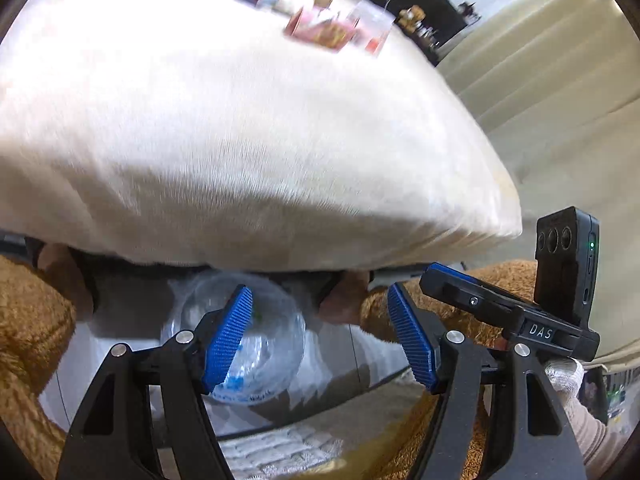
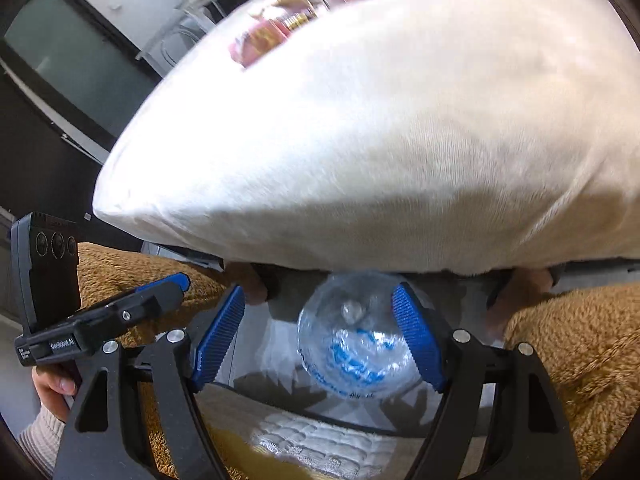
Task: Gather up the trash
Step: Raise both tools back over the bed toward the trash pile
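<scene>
A clear plastic bottle point(image 1: 256, 344) with blue print lies end-on below a big white cushion point(image 1: 224, 128), seen also in the right wrist view point(image 2: 356, 348). My left gripper point(image 1: 320, 340) is open and empty, its left pad in front of the bottle. My right gripper point(image 2: 320, 340) is open, the bottle showing between its pads nearer the right one; contact is unclear. Snack wrappers point(image 1: 324, 28) lie on the cushion's far top, also in the right wrist view point(image 2: 296, 16). The other gripper point(image 1: 532, 312) shows at right in the left view, and at left point(image 2: 80, 328) in the right view.
Brown fleece fabric point(image 2: 568, 344) lies at both sides. A grey patterned mat point(image 1: 344, 364) is under the bottle. Stairs point(image 1: 540, 56) rise at the right in the left view. A dark TV screen point(image 2: 68, 56) stands at the left in the right view.
</scene>
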{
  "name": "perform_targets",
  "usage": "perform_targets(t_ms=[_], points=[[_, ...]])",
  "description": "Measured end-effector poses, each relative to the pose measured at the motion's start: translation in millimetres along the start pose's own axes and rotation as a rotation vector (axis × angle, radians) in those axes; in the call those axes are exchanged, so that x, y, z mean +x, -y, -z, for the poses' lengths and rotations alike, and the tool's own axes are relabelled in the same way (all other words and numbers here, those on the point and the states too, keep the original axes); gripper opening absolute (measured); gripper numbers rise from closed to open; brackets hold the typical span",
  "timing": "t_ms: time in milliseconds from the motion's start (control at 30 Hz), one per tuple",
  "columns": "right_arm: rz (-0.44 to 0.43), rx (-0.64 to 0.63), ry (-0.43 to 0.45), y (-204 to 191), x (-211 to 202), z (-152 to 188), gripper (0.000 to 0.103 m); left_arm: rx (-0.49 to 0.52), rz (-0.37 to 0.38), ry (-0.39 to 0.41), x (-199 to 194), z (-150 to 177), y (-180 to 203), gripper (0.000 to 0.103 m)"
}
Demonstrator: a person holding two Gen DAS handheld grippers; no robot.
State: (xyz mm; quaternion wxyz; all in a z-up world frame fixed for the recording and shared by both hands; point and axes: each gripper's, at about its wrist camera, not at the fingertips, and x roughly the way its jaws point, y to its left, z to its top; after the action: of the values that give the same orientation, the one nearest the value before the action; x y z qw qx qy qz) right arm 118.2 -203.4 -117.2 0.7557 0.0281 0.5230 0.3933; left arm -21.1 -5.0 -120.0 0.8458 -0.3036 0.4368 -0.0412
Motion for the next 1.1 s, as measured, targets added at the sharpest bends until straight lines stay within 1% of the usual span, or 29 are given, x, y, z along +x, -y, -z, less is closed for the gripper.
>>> perform_targets(t_ms=[100,267,467,633,733,867,1067,1100], points=[[-0.001,-0.031,0.07,-3,-17,-4,0.076,0.04,0.014,0.065,-15,-3,8,0.069],[0.006,-0.08,0.17,-9,-43,-16,0.076,0.113,0.002,0.153,-37,-14,24,0.069],[0.048,-0.157,0.256,-12,-63,-49,0.076,0.177,-0.016,0.209,-56,-38,30,0.069],[0.081,-0.193,0.278,-8,-63,-79,0.076,0.214,-0.04,0.235,-61,-68,30,0.069],[0.091,-0.2,0.28,-7,-55,-101,0.076,0.221,-0.043,0.248,-61,-89,27,0.069],[0.114,-0.228,0.298,-8,-45,-130,0.076,0.242,-0.068,0.271,-59,-116,23,0.069],[0.132,-0.233,0.296,-2,-23,-172,0.076,0.258,-0.101,0.275,-44,-162,10,0.069],[0.135,-0.236,0.296,-1,-19,-178,0.079,0.257,-0.107,0.27,-41,-170,7,0.069]])
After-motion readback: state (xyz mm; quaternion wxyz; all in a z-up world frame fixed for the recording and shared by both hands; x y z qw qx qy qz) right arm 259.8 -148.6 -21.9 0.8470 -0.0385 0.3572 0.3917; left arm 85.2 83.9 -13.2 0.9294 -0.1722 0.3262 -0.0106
